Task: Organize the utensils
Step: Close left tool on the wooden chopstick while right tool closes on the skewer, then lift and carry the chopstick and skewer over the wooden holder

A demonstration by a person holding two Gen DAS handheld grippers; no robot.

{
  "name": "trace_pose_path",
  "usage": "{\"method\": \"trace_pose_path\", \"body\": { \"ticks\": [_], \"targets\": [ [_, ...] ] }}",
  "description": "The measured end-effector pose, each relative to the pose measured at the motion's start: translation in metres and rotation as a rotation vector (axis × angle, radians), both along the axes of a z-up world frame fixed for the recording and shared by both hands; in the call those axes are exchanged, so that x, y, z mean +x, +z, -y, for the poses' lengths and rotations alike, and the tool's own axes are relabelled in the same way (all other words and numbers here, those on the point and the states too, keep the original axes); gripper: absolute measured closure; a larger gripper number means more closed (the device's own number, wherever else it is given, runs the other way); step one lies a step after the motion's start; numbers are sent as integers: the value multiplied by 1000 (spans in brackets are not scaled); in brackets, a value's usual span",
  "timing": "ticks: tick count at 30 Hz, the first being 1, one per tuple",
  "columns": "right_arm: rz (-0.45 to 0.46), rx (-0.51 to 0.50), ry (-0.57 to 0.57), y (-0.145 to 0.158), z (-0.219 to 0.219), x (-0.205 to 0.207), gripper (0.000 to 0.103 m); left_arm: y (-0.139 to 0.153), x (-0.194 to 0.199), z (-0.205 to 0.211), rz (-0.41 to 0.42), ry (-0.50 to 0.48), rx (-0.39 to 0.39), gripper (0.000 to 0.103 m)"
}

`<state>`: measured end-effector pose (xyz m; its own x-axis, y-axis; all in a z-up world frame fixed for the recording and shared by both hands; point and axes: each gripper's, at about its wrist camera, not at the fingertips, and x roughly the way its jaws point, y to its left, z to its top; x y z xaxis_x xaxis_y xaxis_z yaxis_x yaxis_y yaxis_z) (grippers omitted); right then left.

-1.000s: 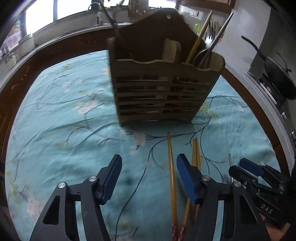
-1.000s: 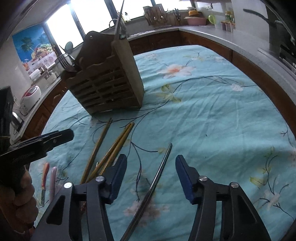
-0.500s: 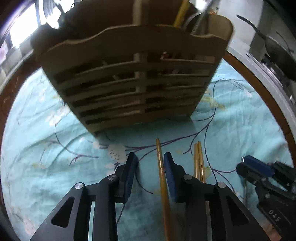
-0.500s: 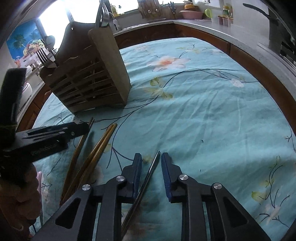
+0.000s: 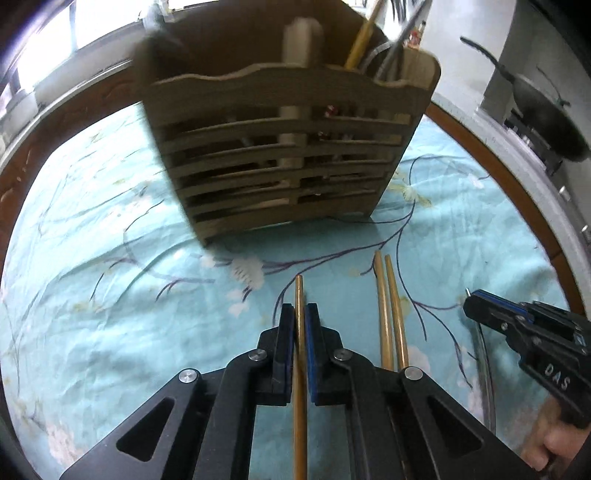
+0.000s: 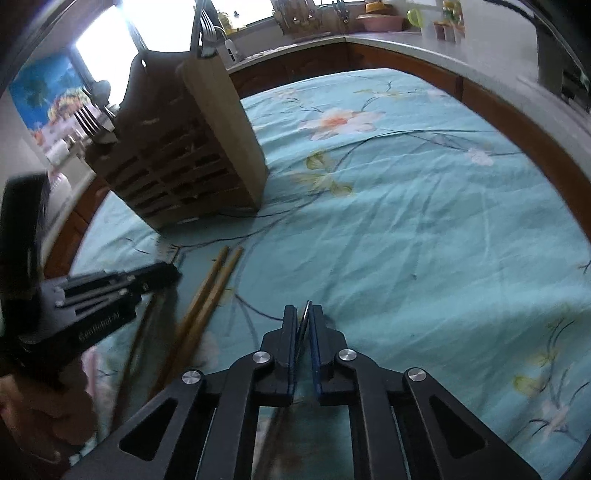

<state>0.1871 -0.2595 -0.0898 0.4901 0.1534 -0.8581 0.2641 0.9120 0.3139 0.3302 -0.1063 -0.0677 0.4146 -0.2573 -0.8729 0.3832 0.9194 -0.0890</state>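
A slatted wooden utensil holder (image 5: pixel 288 147) stands on the teal floral cloth, with a chopstick and metal utensils in its right compartment; it also shows in the right wrist view (image 6: pixel 184 155), with forks sticking up. My left gripper (image 5: pixel 300 314) is shut on a yellow wooden chopstick (image 5: pixel 300 387), its tip pointing at the holder. Two more wooden chopsticks (image 5: pixel 389 314) lie side by side just right of it. My right gripper (image 6: pixel 303 314) is shut on a thin metal utensil (image 6: pixel 305 321), low over the cloth. The right gripper (image 5: pixel 469 301) shows at the right of the left wrist view.
The cloth (image 6: pixel 406 221) covers a table with a brown wooden rim (image 5: pixel 491 162). A dark wok (image 5: pixel 546 114) sits on a stove at the far right. A counter with pots and bowls (image 6: pixel 380 22) runs behind. The left gripper's body (image 6: pixel 92 295) is at the left.
Both grippers went from wide open to shut: the left closed on the yellow chopstick, the right on the thin metal utensil. The left gripper moved closer to the holder.
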Motion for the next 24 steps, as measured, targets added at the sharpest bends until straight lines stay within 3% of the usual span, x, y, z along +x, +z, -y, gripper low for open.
{"method": "trace_pose_path", "body": {
  "ticks": [12, 24],
  "targets": [
    [106, 39, 49, 43, -15, -4, 99, 61, -56, -67, 76, 116, -142, 99],
    [216, 32, 79, 90, -24, -13, 99, 120, -117, -114, 184, 162, -207, 99]
  ]
}}
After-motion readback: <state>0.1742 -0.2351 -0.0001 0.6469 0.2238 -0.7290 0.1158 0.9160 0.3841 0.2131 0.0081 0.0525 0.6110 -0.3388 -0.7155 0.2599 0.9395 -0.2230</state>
